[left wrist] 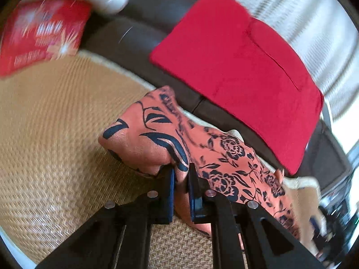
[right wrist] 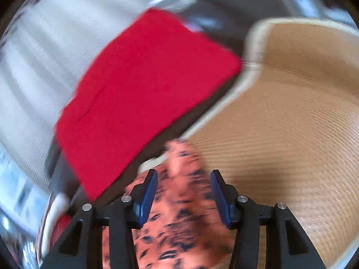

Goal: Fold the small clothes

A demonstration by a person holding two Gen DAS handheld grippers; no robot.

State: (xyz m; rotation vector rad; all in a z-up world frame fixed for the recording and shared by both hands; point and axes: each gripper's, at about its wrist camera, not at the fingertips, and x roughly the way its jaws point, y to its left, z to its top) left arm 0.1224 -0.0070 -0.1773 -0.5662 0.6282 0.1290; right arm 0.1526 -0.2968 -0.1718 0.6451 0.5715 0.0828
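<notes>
In the left wrist view, the left gripper (left wrist: 181,174) sits at the lower centre of the frame, its 2 blue pads clamped on a fold of the orange cloth (left wrist: 157,132) with a dark blue flower print. The cloth bunches up above the pads and trails off to the lower right, lying over the woven tan mat (left wrist: 56,134). A red folded cloth (left wrist: 235,67) rests on the dark surface (left wrist: 143,22) in the upper right — well clear of the gripper. A red patterned cushion (left wrist: 42,33) shows, blurred, in the upper left.

In the right wrist view, the right gripper (right wrist: 182,192) is at the bottom centre with its pads standing apart. The orange cloth (right wrist: 184,219) lies between and below them, blurred, and neither pad presses on it. The red folded cloth (right wrist: 139,94) fills the centre left of the frame, and the woven tan mat (right wrist: 291,123) — edged in a pale border — fills the right.
</notes>
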